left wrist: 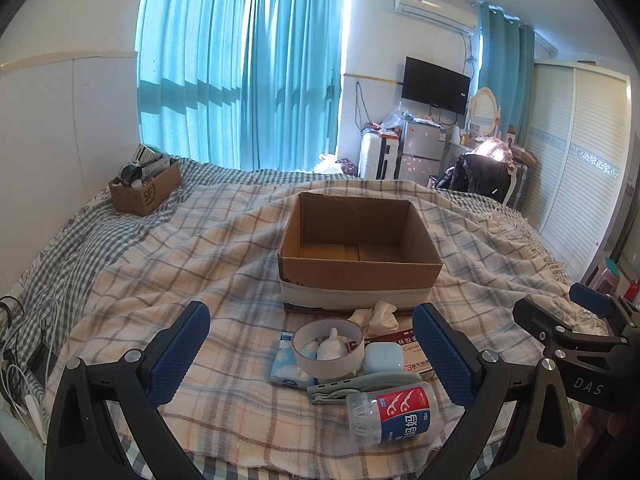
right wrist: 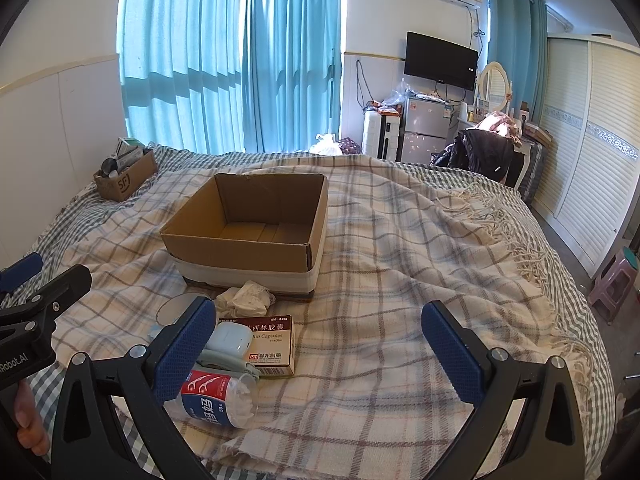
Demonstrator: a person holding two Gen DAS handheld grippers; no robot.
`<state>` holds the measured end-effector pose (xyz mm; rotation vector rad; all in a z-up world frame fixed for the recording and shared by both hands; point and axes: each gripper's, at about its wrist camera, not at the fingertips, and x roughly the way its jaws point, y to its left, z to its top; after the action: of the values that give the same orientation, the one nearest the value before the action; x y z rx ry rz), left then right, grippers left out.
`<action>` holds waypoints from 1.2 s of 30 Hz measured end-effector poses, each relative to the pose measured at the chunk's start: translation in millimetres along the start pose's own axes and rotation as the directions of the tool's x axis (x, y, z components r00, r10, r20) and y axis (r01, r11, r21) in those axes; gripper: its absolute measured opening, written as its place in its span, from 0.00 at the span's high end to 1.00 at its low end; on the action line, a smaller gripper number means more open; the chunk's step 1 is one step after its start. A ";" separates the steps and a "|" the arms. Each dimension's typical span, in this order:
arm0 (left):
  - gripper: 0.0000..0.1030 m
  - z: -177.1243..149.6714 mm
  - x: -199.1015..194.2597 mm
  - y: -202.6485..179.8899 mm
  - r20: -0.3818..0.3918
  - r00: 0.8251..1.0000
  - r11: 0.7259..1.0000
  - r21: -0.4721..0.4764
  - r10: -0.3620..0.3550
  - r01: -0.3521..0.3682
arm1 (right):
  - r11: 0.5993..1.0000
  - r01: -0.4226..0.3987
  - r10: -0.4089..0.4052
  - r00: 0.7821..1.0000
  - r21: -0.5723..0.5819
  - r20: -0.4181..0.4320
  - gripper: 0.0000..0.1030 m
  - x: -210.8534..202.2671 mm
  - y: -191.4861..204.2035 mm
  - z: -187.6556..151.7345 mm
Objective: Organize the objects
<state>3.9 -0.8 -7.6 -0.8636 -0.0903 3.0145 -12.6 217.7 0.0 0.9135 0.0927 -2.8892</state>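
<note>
Nothing is packed yet, by my reading: the cardboard box [left wrist: 360, 248] sits bare on the plaid blanket [right wrist: 400, 280]. Both my left gripper [left wrist: 310, 354] and right gripper [right wrist: 320, 350] are spread wide, holding nothing. In front of the box I count one round tub [left wrist: 328, 350], one floss-pick bottle [left wrist: 394, 412], one capsule box [right wrist: 272, 346], one earbud case [right wrist: 230, 340], one crumpled tissue [right wrist: 246, 298], one green clip [left wrist: 360, 384], all still to go in.

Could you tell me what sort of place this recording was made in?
Most likely a small bedroom or studio flat: the work surface is a bed under a plaid blanket, with a wall-mounted TV, a small fridge and a louvred wardrobe along the walls.
</note>
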 end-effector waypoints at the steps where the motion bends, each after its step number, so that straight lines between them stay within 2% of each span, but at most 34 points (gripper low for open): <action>1: 0.00 0.5 0.1 0.0 0.000 1.000 1.000 0.000 0.000 0.000 | 1.000 0.000 0.000 1.000 0.000 0.000 0.00 0.1 0.0 0.1; 24: 0.00 5.0 -7.3 -3.2 -0.004 1.000 1.000 0.013 -0.020 0.020 | 1.000 0.000 0.000 1.000 -0.007 0.013 0.00 -7.9 3.7 6.8; 29: 0.00 -0.5 -2.3 10.9 -0.084 0.996 1.000 0.005 -0.022 0.023 | 1.000 -0.006 0.006 1.000 -0.021 0.017 0.00 -12.8 9.1 5.5; 36: 0.00 -24.5 13.5 32.9 -0.153 0.988 1.000 -0.009 0.024 -0.025 | 0.997 -0.042 0.038 0.997 -0.062 -0.062 0.00 6.8 32.8 -14.9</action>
<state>5.8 -32.0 -37.4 -1.1018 -0.0955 2.9593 -5.6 185.9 -16.9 0.9809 0.1673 -2.8049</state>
